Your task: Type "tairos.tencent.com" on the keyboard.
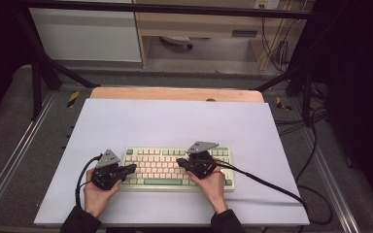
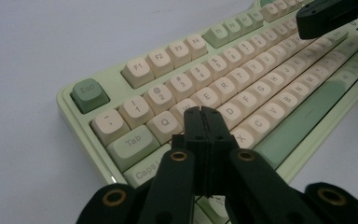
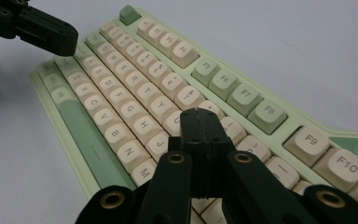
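A pale green keyboard [image 1: 160, 167] with cream keys lies on the white sheet, near the front edge. My left gripper [image 1: 133, 168] is held over its left end, and its jaws are pressed together with nothing between them. In the left gripper view the shut tips [image 2: 202, 112] hover over the letter keys beside Q and Caps Lock [image 2: 142, 172]. My right gripper [image 1: 180, 163] is over the right half of the letter keys, also shut and empty. Its tips [image 3: 198, 114] sit above the keys just past H and J. I cannot tell whether either tip touches a key.
The white sheet [image 1: 175, 121] covers a wooden table [image 1: 175, 93] inside a dark metal frame. A black cable [image 1: 272, 187] trails from the right gripper across the sheet to the right. Each gripper view shows the other gripper's black tip: [image 2: 335, 14], [image 3: 37, 28].
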The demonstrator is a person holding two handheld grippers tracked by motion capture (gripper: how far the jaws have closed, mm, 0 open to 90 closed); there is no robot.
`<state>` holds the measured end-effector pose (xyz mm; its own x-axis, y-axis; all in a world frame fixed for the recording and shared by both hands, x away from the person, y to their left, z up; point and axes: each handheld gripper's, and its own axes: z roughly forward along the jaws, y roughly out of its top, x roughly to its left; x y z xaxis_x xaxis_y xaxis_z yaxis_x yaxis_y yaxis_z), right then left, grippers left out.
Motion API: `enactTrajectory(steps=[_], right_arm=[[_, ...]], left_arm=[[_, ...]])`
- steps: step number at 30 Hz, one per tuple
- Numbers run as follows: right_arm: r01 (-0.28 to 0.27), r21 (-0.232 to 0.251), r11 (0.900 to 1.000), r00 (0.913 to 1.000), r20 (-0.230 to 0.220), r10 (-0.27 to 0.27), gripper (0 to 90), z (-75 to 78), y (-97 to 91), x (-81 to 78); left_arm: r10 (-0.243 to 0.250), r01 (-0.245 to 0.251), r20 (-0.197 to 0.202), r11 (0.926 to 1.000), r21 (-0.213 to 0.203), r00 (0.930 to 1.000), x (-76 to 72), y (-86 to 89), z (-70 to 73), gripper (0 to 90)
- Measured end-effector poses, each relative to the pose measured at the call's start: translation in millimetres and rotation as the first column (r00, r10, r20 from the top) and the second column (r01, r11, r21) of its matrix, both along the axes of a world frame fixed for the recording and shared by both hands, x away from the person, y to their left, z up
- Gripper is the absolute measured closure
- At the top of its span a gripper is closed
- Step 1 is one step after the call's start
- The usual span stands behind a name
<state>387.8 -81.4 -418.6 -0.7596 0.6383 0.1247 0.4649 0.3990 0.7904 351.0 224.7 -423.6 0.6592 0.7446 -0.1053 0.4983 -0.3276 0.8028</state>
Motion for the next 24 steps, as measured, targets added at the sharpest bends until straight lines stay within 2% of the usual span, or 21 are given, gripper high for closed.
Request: enactTrajectory(steps=[11, 24], right_arm=[[0.000, -0.021, 0.9998, 0.9997, -0.023, -0.001, 90.0, -10.6, 7.4, 6.5], [-0.007, -0.038, 0.9992, 0.9998, -0.018, 0.006, 90.0, -14.7, 10.9, 6.2]], left_arm=[[-0.003, 0.003, -0.004, 1.0000, 0.001, 1.0000, 0.3, -0.6, -0.7, 90.0], [-0.004, 0.004, -0.002, 1.0000, 0.003, 1.0000, 0.1, -1.0, -0.8, 90.0]])
